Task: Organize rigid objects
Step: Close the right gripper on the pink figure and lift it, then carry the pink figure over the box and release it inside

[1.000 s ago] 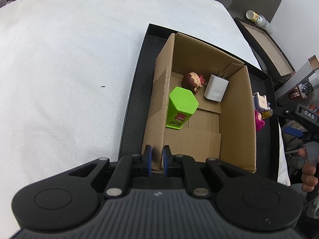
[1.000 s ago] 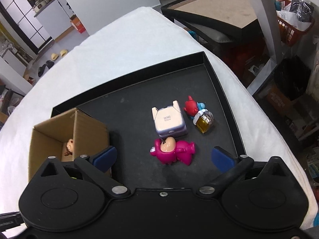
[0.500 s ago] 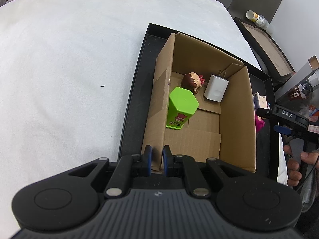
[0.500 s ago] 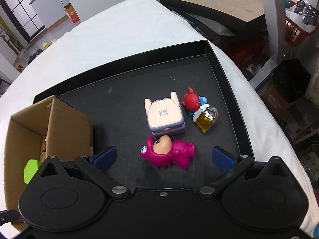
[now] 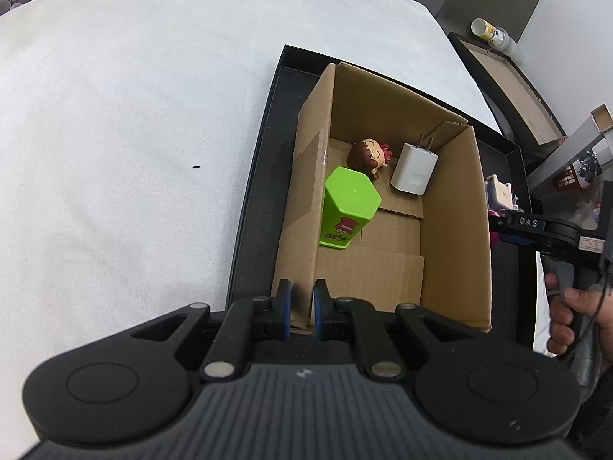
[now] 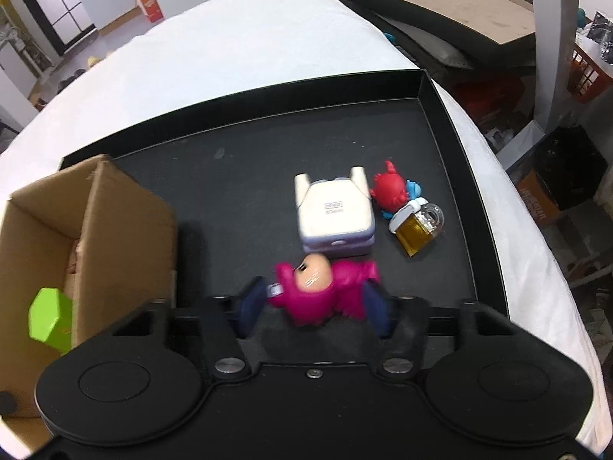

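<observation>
My left gripper [image 5: 300, 308] is shut on the near wall of the open cardboard box [image 5: 306, 191], which stands in the black tray [image 5: 253, 176]. Inside the box are a green hexagonal container [image 5: 346, 207], a small brown-haired figurine [image 5: 367, 157] and a white charger [image 5: 413, 174]. My right gripper [image 6: 312, 306] has its blue pads [image 6: 251, 303] on both sides of a magenta figurine [image 6: 318, 295] lying on the tray [image 6: 249, 145]; the jaws look closed against it.
Beside the magenta figurine lie a white and lavender case [image 6: 333, 212], a red and blue toy [image 6: 390, 191] and a small amber perfume bottle [image 6: 417, 226]. The tray rests on a white cloth [image 5: 134, 115]. Furniture and clutter stand beyond the table's right edge.
My right gripper moved forward over the magenta figurine and its jaws narrowed from wide open to around the figurine. The left gripper kept its hold on the box wall.
</observation>
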Demonstrator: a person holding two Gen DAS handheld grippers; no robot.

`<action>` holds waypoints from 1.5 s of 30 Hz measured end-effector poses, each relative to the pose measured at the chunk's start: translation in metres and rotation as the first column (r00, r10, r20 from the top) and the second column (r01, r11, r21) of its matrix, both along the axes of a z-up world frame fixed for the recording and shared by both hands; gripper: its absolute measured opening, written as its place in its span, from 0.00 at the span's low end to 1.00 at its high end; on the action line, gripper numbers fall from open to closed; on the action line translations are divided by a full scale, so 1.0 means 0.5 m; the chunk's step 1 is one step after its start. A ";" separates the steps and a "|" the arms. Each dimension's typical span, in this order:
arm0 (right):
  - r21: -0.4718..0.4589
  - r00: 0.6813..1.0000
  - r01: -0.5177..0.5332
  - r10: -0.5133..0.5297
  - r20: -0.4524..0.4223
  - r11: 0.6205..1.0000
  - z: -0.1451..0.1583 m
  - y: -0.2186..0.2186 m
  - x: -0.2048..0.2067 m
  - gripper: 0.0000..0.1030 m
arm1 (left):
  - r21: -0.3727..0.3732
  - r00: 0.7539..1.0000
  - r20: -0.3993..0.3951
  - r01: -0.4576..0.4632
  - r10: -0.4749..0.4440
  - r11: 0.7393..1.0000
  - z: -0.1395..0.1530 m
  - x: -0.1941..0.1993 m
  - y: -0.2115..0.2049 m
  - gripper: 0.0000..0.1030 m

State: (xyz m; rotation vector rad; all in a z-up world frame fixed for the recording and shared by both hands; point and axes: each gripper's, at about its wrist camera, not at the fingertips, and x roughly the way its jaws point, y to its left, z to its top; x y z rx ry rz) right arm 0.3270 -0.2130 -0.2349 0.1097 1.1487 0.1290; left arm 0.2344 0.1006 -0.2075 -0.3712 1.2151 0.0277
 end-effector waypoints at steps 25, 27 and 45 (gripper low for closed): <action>0.135 1.000 0.006 -0.007 0.004 0.991 0.065 -0.049 -0.053 0.36 | 0.005 1.000 0.003 0.009 -0.009 1.000 0.004 -0.002 -0.003 0.10; 0.141 1.000 0.002 -0.004 0.014 0.990 0.074 -0.050 -0.054 0.36 | 0.005 1.000 0.004 0.011 -0.011 1.000 0.005 -0.002 -0.002 0.10; 0.210 0.990 -0.096 0.071 0.126 0.973 0.186 0.019 -0.074 0.36 | 0.003 1.000 0.006 0.013 -0.013 1.000 0.004 -0.003 -0.002 0.10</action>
